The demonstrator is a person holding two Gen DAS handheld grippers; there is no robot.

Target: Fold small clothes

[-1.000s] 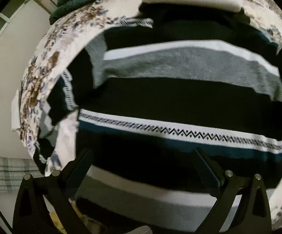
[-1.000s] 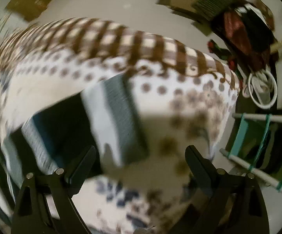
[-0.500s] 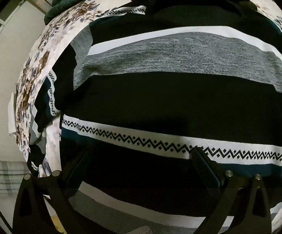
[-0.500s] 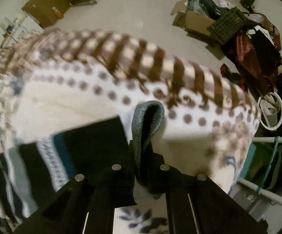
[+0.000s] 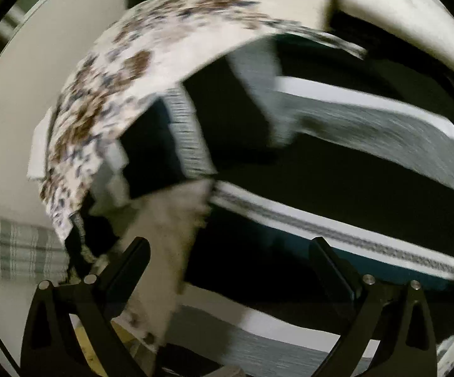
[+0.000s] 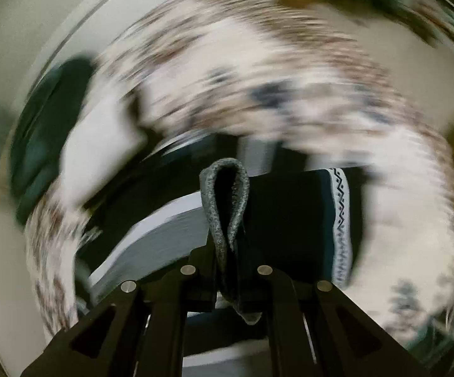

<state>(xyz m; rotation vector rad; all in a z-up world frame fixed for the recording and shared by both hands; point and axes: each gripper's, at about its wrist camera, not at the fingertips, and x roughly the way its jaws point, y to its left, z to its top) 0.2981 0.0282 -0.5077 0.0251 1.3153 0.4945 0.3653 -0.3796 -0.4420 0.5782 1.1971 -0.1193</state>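
Right tool [image 6: 228, 270]: both black fingers drawn together, clamped on a doubled-over fold of grey knit fabric [image 6: 225, 207] that loops up out of the jaws and hangs down a little below them. The fold belongs to the striped knit sweater [image 6: 289, 220] in black, grey, white and teal; just right of the fold runs a white band with a black zigzag pattern [image 6: 341, 226], left of it a pale grey-white stripe. Right wrist view heavily motion-blurred beyond the sweater: a floral-print cloth, white with brown and blue blotches [image 6: 258, 94], spreads behind and to both sides, and a dark green mass [image 6: 48, 132] sits at the far left

Left tool [image 5: 227, 270]: its 2 black fingers stand wide apart, nothing between them, above the sweater [image 5: 337, 169]. From this view the sweater lies spread flat on the same floral cloth [image 5: 139, 72]; a sleeve [image 5: 176, 144] lies toward the left edge, with a patterned white band across it. Grey, white and black stripes cross the body, zigzag band nearer the tool. A strip of pale cloth shows between the sleeve and the body, close to the left finger. A white folded item [image 5: 399, 22] lies at the top right, past the sweater. A plaid grey-green fabric [image 5: 13, 248] shows low at the left, off the cloth edge. Whole view somewhat blurred
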